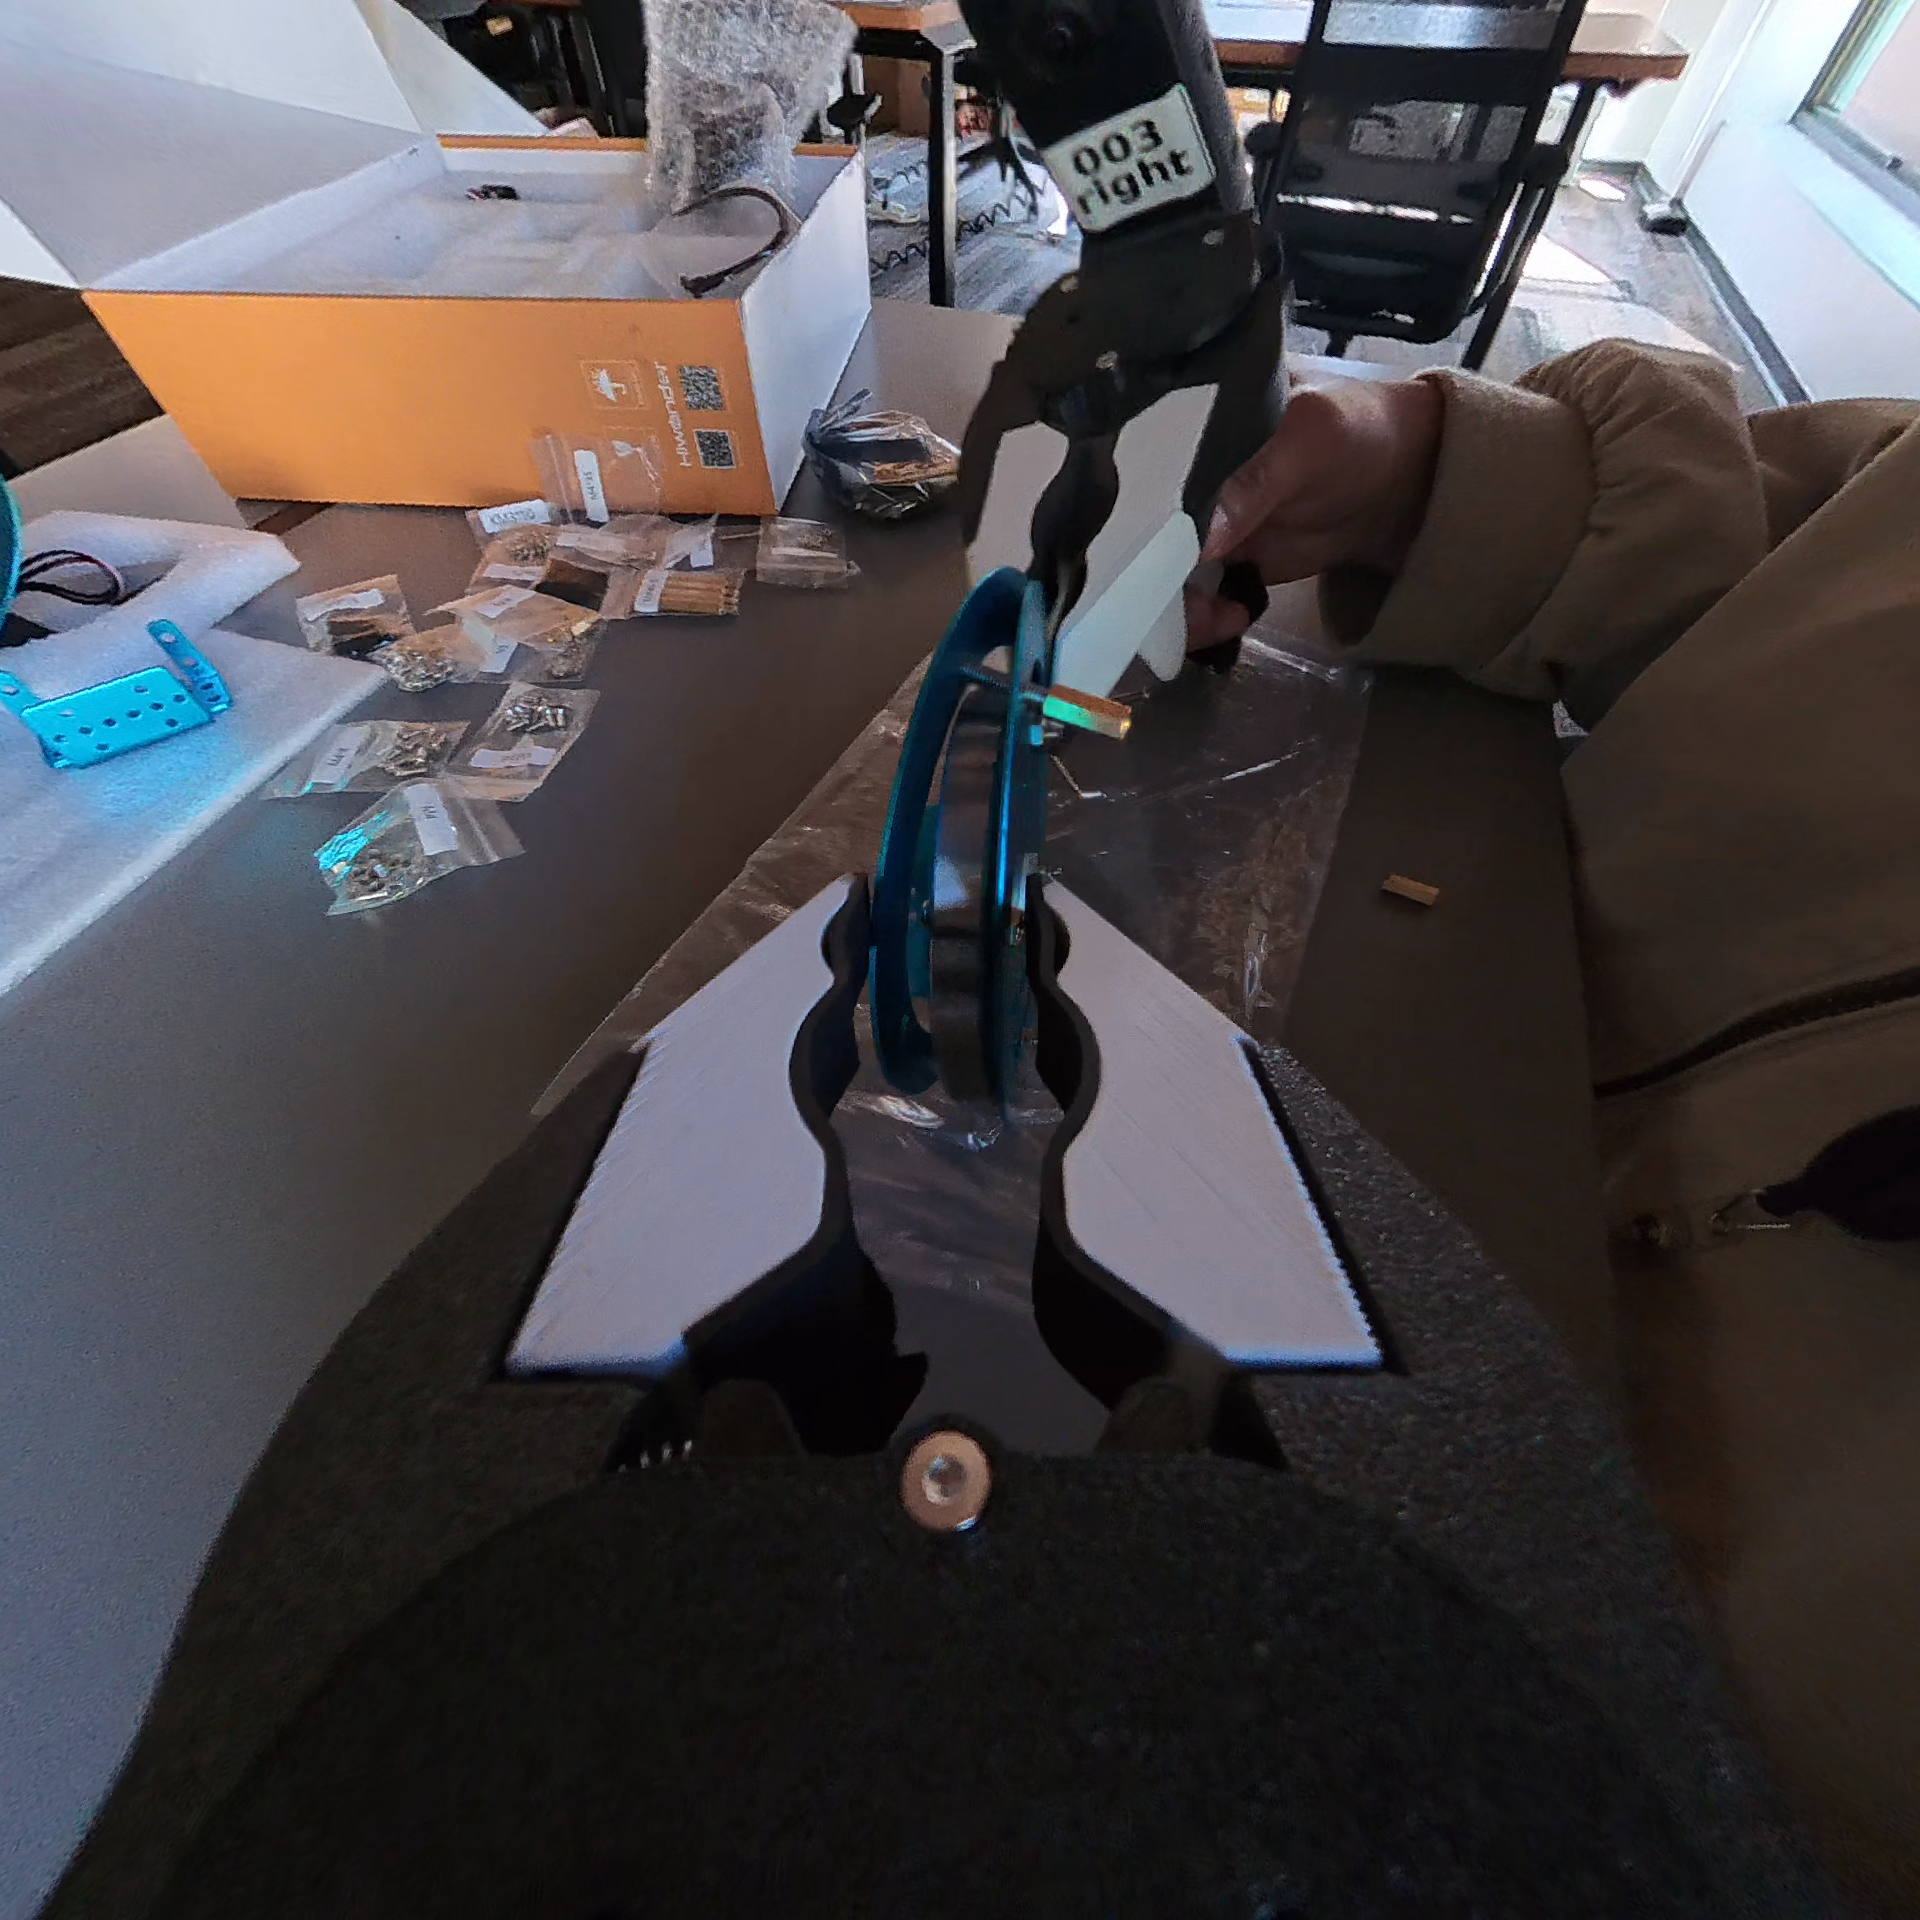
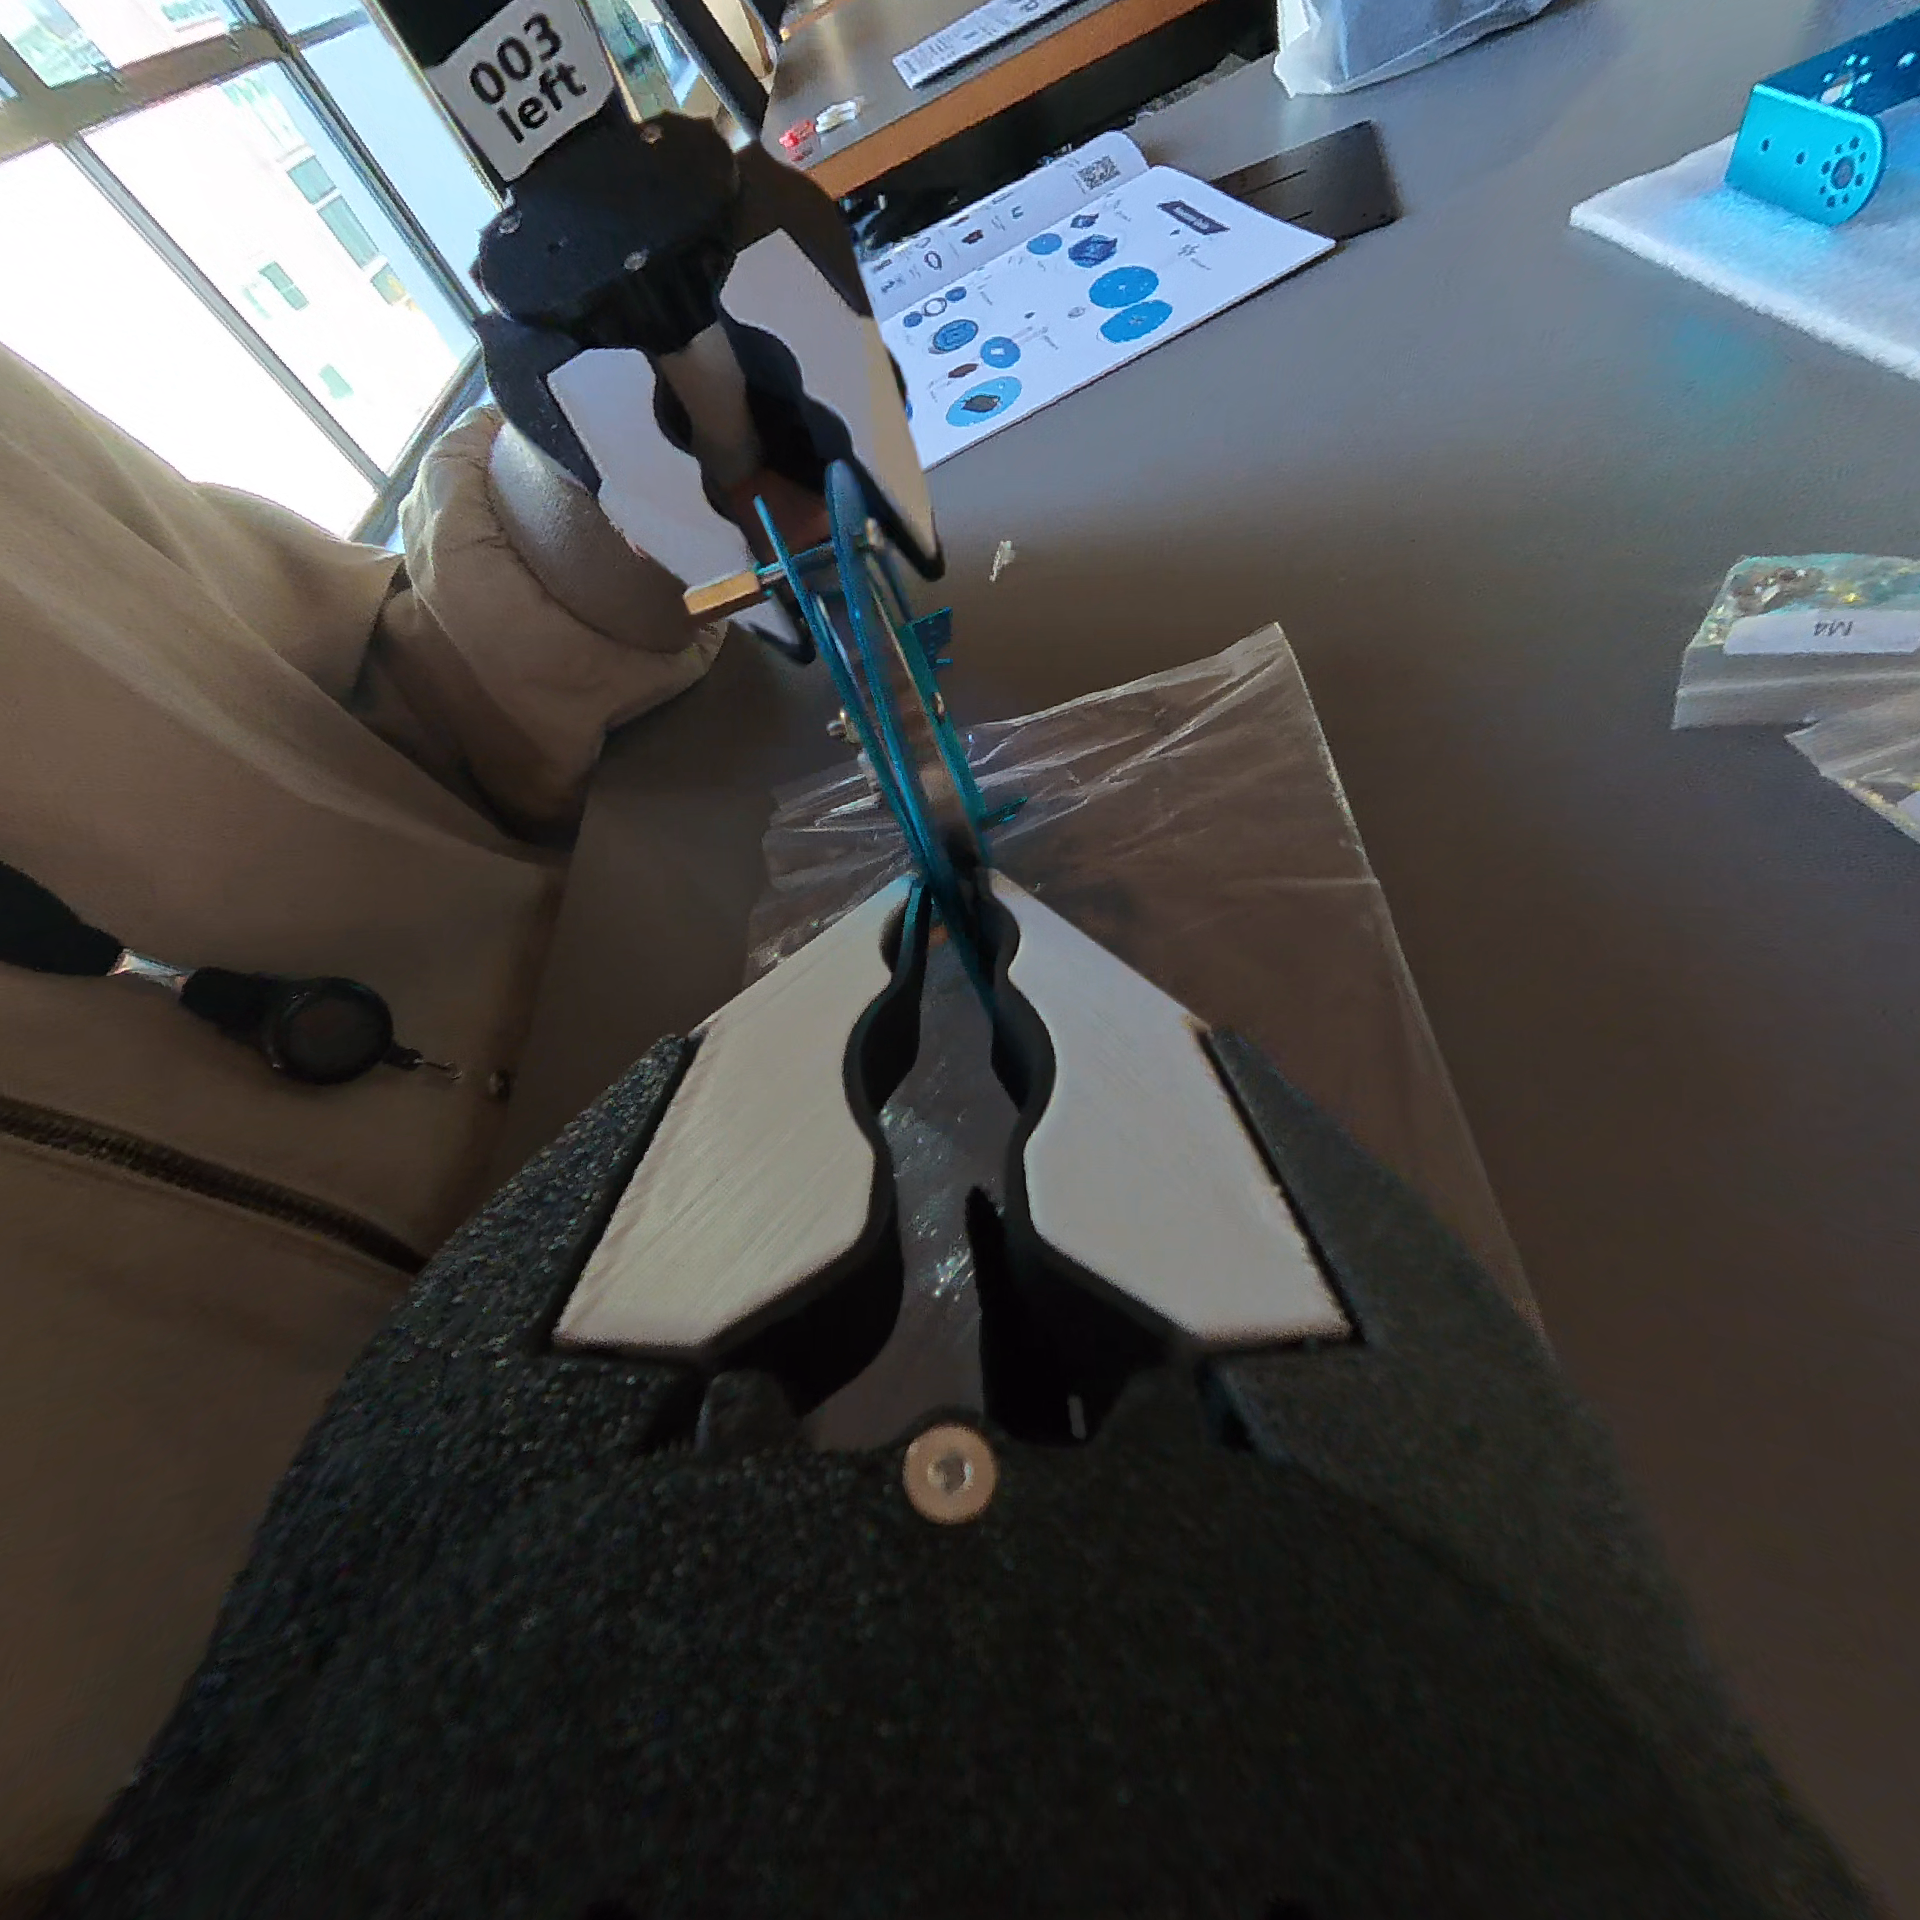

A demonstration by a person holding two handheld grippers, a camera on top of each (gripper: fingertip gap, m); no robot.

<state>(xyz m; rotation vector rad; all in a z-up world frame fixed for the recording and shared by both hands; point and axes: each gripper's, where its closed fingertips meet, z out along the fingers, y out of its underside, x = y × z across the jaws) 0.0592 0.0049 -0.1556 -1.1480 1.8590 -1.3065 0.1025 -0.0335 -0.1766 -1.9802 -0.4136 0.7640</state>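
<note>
A blue metal disc assembly (image 1: 1003, 790), two round plates with a black ring between them, stands on edge above a clear plastic bag (image 1: 1195, 821). A brass standoff (image 1: 1091, 714) sticks out of one plate. My left gripper (image 1: 948, 904) is shut on the assembly's near edge. My right gripper (image 1: 1055, 587) comes from above and is shut on the far top edge. In the right wrist view my right gripper (image 2: 951, 888) pinches the blue plates (image 2: 904, 748), the left gripper (image 2: 816, 494) holds the far side, and the standoff (image 2: 717, 601) points left.
An orange and white box (image 1: 447, 405), several small bags of screws (image 1: 499, 644), a blue bracket (image 1: 114, 717) on white foam and a loose brass standoff (image 1: 1408, 890) lie on the grey table. An instruction sheet (image 2: 1091, 281) lies farther off. A person's beige sleeve (image 1: 1558, 520) is close by. My hands' fingertips stand some 7 centimeters from each other. Left tips and right tips are each some 30 centimeters from the blue bracket (image 1: 114, 717).
</note>
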